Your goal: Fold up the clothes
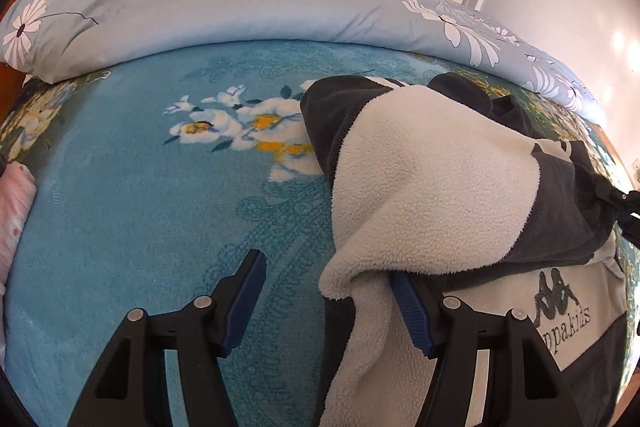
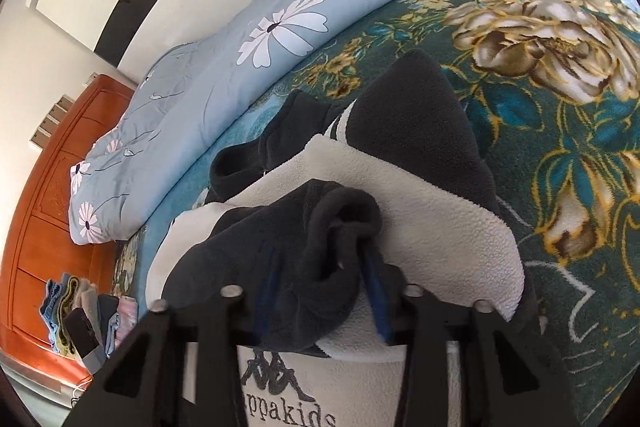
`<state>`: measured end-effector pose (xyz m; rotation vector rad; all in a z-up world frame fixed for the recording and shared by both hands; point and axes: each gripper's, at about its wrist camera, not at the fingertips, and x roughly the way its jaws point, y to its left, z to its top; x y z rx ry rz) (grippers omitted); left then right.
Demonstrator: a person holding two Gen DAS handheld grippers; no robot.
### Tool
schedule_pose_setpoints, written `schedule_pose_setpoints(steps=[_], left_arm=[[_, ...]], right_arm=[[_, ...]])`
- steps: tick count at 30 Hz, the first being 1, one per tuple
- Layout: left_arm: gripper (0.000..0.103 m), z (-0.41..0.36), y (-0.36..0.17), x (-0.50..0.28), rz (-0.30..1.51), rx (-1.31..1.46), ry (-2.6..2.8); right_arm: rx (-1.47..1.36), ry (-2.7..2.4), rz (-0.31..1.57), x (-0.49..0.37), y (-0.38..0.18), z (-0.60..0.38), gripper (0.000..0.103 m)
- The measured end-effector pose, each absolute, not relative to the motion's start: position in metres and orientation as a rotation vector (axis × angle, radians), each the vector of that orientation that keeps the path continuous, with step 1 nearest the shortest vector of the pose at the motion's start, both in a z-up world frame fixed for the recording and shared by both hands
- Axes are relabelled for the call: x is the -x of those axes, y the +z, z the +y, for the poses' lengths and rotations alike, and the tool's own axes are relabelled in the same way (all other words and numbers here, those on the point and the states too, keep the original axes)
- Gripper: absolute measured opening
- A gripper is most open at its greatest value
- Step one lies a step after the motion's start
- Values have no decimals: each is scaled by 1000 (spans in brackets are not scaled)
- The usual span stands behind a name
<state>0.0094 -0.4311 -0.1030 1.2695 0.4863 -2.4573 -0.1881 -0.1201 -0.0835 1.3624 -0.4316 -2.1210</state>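
Two hand-held grippers work one fleece sweatshirt (image 1: 432, 179) lying at the right of the frame on the floral blanket (image 1: 140, 207). The right hand-held gripper (image 2: 320, 291) pinches a bunched dark cuff, probably to carry the sleeve across the body. The left hand-held gripper (image 1: 328, 299) stands spread wide, cream fleece draped over one finger, ungripped. A folded duvet (image 1: 240, 3) sits along the upper frame.

blue floral blanket (image 1: 120, 187), pale daisy quilt (image 1: 240, 11) along its far edge, orange wooden headboard (image 2: 44, 195)
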Motion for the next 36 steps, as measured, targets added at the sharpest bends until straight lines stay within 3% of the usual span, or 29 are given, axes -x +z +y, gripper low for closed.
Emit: schedule_pose_setpoints(steps=[5,9,13,19,22,25,31,36], left_arm=[[67,-427,-97,-11,494,-1279,-2492],[68,-420,-100,-7,487,-1319,-2497],[69,-420,-111,-2,453,-1355,-2459],[75,-431,-115,-6,587,-1411,-2474],[74,-432,-107,-17,759,-1454,-2540],[74,-430,-95,-47,865,-1443,-2586],[74,-404,-92,-126,835,-1509,-2633],[73,-377,-114,-174,856,-1622,-2606]], right_arm=[[-1051,-2220,-144,170,-17,-125,19],[-995,-2298,-39,178,-8,-103,19],[-1197,-2265,-117,203,-64,-80,19],[-1326,-2215,-303,215,-108,-56,19],[-1328,-2178,-279,206,-94,-54,31],[-1311,-2138,-216,184,-76,-45,50],[-1365,-2080,-153,95,-79,19,51],[-1444,-2015,-309,27,-107,80,51]])
